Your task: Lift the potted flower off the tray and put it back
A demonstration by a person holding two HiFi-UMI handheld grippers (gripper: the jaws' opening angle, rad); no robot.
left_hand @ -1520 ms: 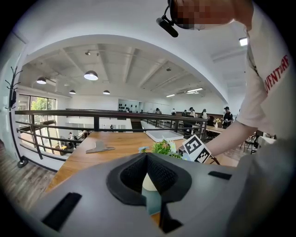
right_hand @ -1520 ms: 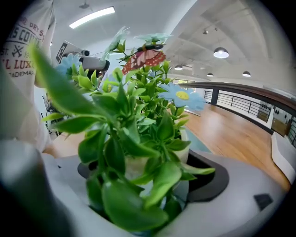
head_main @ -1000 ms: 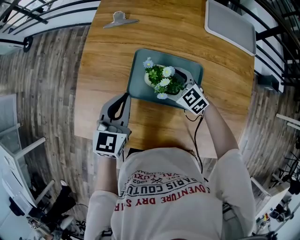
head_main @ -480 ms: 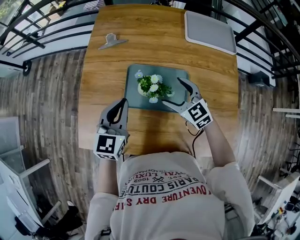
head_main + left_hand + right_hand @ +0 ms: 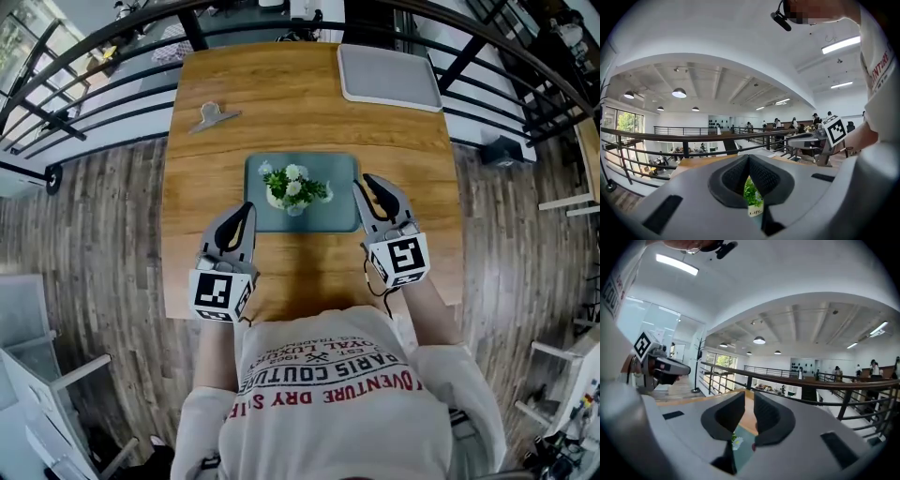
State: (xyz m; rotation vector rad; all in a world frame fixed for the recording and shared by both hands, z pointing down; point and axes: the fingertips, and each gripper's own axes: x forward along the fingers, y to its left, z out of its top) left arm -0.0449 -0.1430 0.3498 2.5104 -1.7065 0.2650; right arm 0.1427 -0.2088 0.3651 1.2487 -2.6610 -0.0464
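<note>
The potted flower (image 5: 293, 187), white blooms and green leaves in a small pale pot, stands on the grey-green tray (image 5: 336, 212) at the middle of the wooden table. Neither gripper touches it. My left gripper (image 5: 247, 208) hovers at the tray's near left corner, jaws shut and empty; between its pads in the left gripper view I glimpse the flower (image 5: 752, 193). My right gripper (image 5: 371, 184) hangs by the tray's right edge, its jaws closing with a narrow gap and nothing between them. The right gripper view shows a bloom (image 5: 737, 442) below that gap.
A metal clip (image 5: 214, 116) lies at the table's far left. A light grey flat tray (image 5: 389, 77) sits at the far right corner. Black railings (image 5: 112, 112) run beyond the table's far edge, with wood floor on both sides.
My right gripper came off the potted flower, pulled back to the right of the tray and rose, its wide jaws narrowing. The left gripper rose a little. The flower stays on the tray.
</note>
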